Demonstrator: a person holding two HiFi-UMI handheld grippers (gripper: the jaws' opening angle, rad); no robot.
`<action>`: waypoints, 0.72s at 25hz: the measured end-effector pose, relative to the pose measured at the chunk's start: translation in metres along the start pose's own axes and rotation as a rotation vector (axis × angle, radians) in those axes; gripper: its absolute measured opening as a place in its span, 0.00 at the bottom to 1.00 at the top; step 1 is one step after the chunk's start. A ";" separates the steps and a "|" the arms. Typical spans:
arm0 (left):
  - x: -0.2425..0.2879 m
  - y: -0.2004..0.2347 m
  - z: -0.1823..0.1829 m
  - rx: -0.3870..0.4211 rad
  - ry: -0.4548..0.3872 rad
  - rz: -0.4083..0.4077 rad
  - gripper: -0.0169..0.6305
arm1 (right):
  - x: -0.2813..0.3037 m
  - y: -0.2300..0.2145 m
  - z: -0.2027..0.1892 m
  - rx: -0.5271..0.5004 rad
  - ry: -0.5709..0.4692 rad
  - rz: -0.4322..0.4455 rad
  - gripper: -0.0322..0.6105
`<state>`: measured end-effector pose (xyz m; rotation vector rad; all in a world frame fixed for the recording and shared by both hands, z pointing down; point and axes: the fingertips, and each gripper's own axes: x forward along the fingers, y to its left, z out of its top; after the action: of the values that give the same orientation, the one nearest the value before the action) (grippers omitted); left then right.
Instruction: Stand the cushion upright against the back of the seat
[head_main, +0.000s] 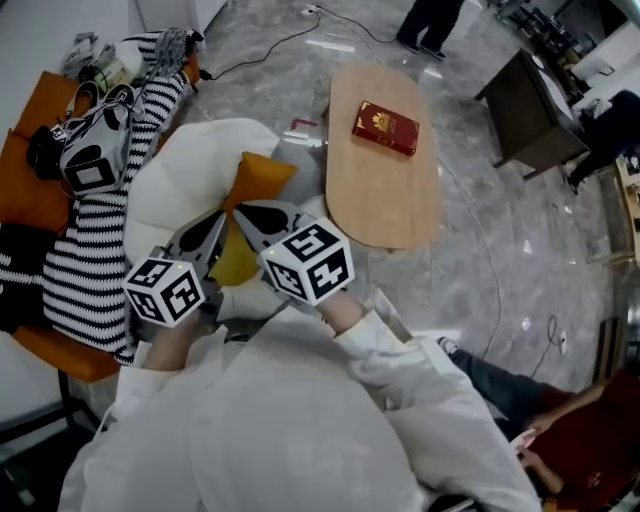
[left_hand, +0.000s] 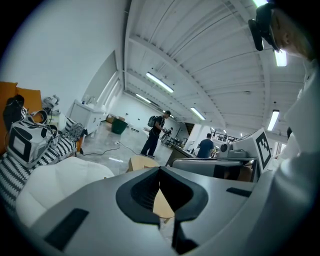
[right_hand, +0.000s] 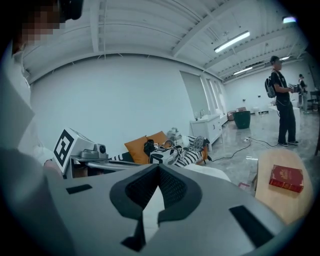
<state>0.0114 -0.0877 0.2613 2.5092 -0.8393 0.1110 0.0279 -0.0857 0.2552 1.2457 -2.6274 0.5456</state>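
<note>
Currently we log left gripper (left_hand: 160, 169) and right gripper (right_hand: 159, 166) both closed and empty. Pushing bluntly, we risk sliding the orange square fabric cushion (head_main: 262, 175) off the white padded seat (head_main: 175, 180).

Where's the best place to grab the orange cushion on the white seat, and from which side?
Probably the exposed corner of the orange square fabric cushion nearest the oval wooden table, approached from above on the table side. The cushion lies slumped on the white padded seat, and that corner sticks out free, so jaws could close across it.
</note>
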 end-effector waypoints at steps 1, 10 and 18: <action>0.000 0.000 -0.002 -0.007 0.004 -0.003 0.04 | 0.001 0.001 -0.002 -0.005 0.015 0.004 0.07; -0.004 0.005 -0.011 -0.036 0.027 0.015 0.04 | 0.014 0.006 -0.008 -0.071 0.097 0.040 0.07; -0.007 0.012 -0.021 -0.073 0.028 0.028 0.04 | 0.017 0.011 -0.017 -0.134 0.169 0.080 0.07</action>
<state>0.0005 -0.0822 0.2836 2.4229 -0.8522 0.1220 0.0082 -0.0844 0.2735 1.0132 -2.5337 0.4569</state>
